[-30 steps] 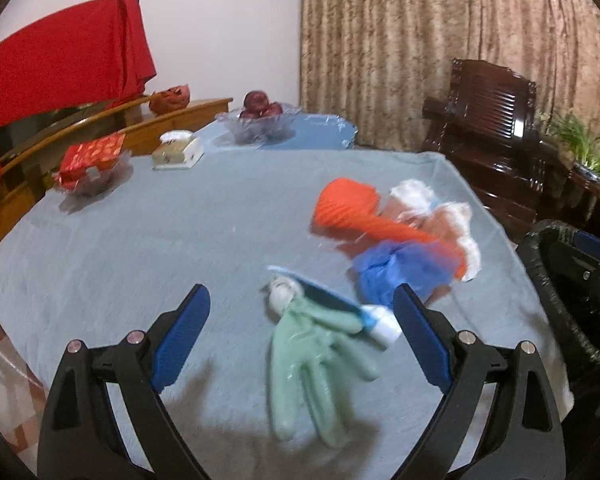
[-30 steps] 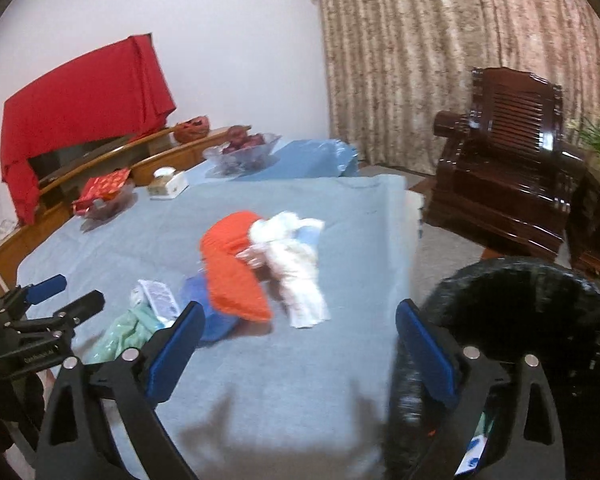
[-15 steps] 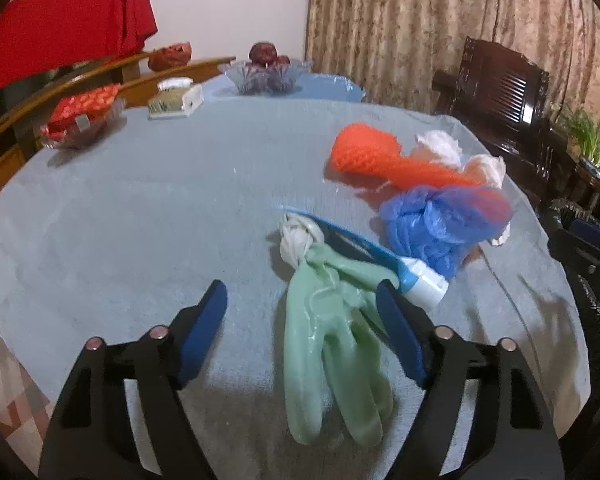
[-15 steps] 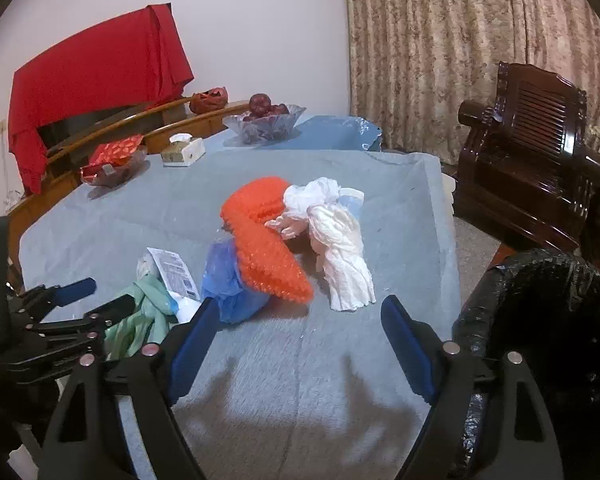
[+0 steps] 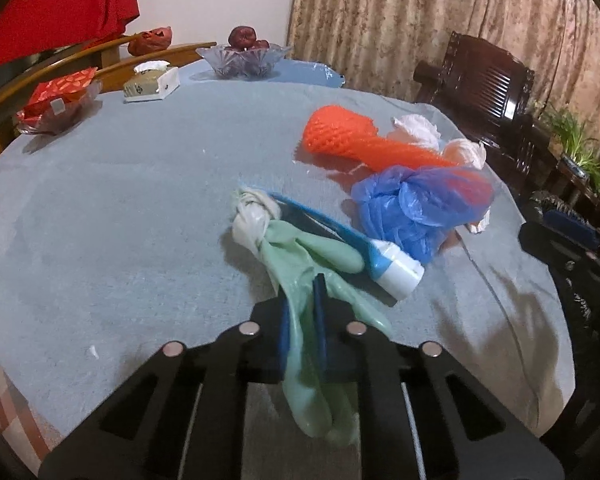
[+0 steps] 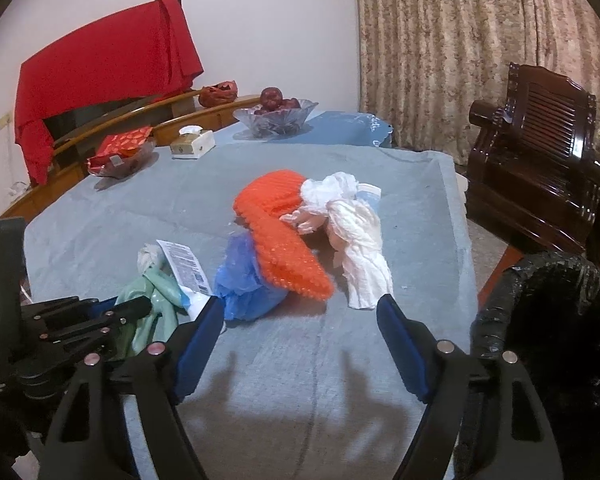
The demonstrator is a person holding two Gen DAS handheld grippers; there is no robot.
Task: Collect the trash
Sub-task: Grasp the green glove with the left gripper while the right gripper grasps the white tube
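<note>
The left gripper (image 5: 302,312) had just snapped closed, its pads pinching the green glove (image 5: 300,276) at lower centre of the left view, the glove's fingers dangling below the jaws. A clean lift looked like the thing here: straight up, slowly, because the glove lay touching a blue tube (image 5: 380,256) and its knotted white end (image 5: 252,216) could drag that along. The right gripper (image 6: 300,320) stood spread with nothing between its pads, though its jaws had been narrowing a little, hovering at lower centre just short of the pile. That pile sat mid-table: a blue bag (image 6: 244,280), an orange net (image 6: 280,232) lying over it, and white tissue (image 6: 356,236) beside. The bin (image 6: 548,320), black-lined, waited at the lower right edge, just off the table (image 6: 300,380), so the carry looked short. Further back, upper left, a tissue box (image 6: 192,144), a fruit bowl (image 6: 276,118) and a red snack dish (image 6: 120,152) stood well apart from the trash.
</note>
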